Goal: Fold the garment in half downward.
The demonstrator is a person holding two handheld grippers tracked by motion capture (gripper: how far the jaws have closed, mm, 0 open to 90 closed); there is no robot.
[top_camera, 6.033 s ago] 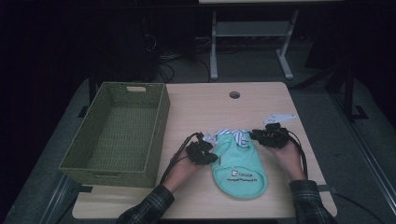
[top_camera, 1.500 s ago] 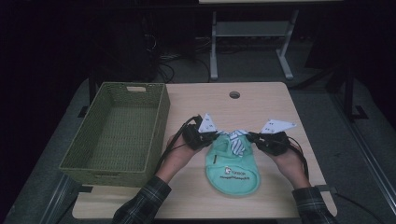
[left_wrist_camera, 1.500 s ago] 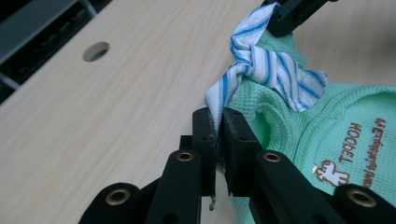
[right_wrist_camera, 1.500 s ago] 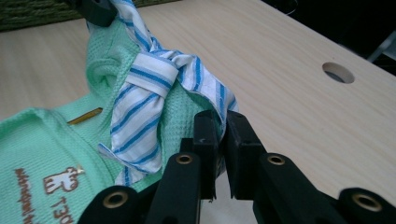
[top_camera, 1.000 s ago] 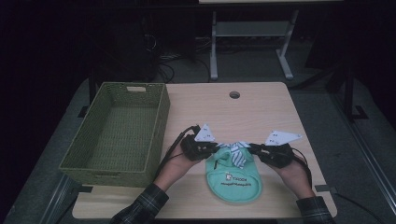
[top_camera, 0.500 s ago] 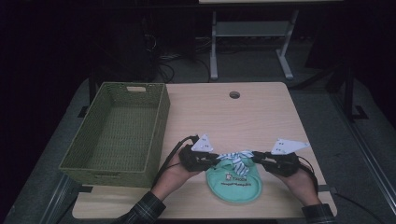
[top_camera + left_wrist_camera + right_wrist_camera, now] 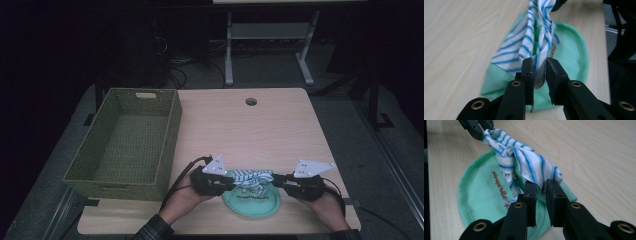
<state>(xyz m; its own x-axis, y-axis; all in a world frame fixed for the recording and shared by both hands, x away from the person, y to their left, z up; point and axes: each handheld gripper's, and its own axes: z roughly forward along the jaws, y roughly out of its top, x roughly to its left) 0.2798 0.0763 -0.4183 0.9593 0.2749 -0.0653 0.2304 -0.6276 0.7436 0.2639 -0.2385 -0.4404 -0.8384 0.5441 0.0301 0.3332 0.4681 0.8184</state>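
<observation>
A round mint-green cloth (image 7: 252, 204) with orange lettering lies flat near the table's front edge. A blue-and-white striped cloth (image 7: 250, 177) is bunched and stretched above it between my two grippers. My left gripper (image 7: 231, 182) pinches its left end and my right gripper (image 7: 276, 181) pinches its right end. In the left gripper view the striped cloth (image 7: 534, 37) fills the narrow gap of the left gripper (image 7: 539, 67), whose jaws have just been opening slightly. In the right gripper view the right gripper (image 7: 541, 188) is shut on a fold of the striped cloth (image 7: 524, 157) over the green cloth (image 7: 479, 195).
A woven olive basket (image 7: 172, 132) stands along the table's left side with nothing in it. The wooden table (image 7: 250, 135) has a cable hole (image 7: 251, 101) near its far edge. A metal stand (image 7: 265, 35) sits on the dark floor beyond.
Both hands have drawn back toward the table's front edge and sunk lower, bringing the striped cloth with them. The green cloth now looks shorter and rounder.
</observation>
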